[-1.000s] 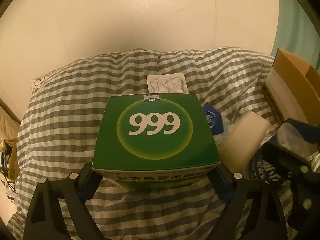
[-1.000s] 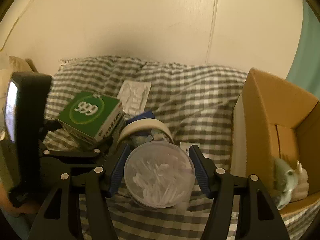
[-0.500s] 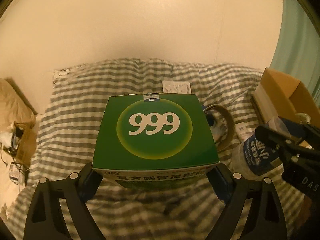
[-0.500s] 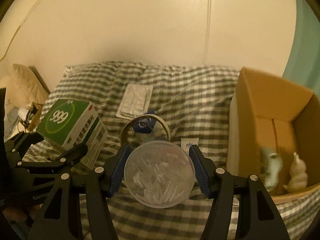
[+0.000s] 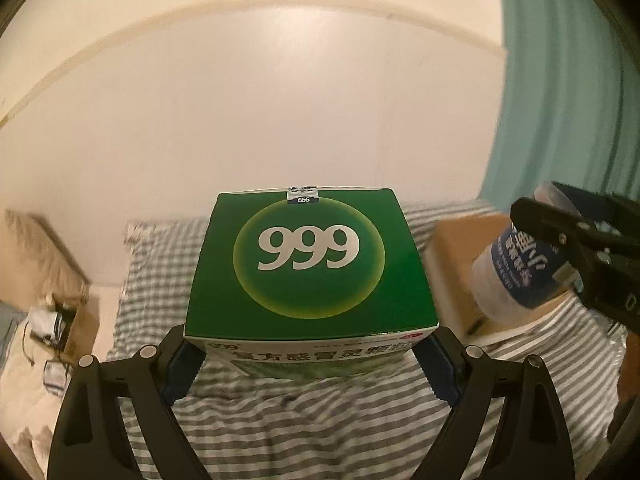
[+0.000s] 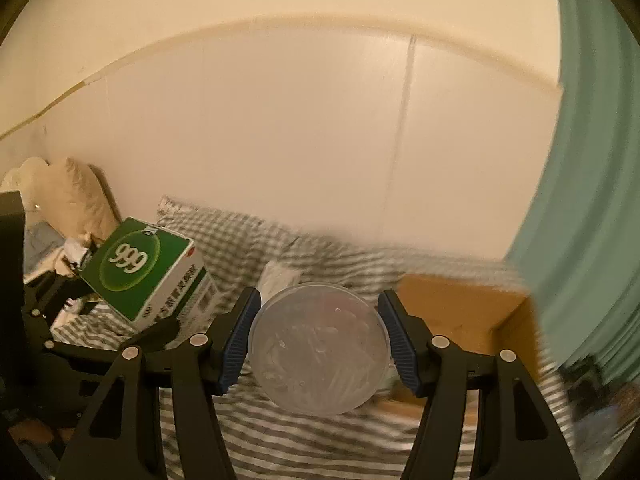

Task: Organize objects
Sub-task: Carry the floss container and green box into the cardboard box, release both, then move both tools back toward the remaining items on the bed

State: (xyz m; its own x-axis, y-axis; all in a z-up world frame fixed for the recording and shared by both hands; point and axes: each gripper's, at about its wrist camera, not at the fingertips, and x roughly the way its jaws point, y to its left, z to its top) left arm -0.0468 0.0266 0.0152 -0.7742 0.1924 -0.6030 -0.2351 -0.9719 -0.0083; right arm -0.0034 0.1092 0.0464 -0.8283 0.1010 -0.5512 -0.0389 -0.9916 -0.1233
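My left gripper is shut on a green medicine box marked 999 and holds it high above the checked bed cover. My right gripper is shut on a round clear tub of cotton swabs, also lifted. In the left wrist view the tub with its blue label shows at the right in the right gripper. In the right wrist view the green box shows at the left in the left gripper. An open cardboard box stands behind and right of the tub.
A white wall rises behind the bed. A teal curtain hangs at the right. A beige pillow and clutter lie at the left edge of the bed. A white blister pack lies on the cover beyond the tub.
Both grippers have risen and tilted up with their loads, so the wall now fills most of each view. The cardboard box has dropped lower and looks blurred.
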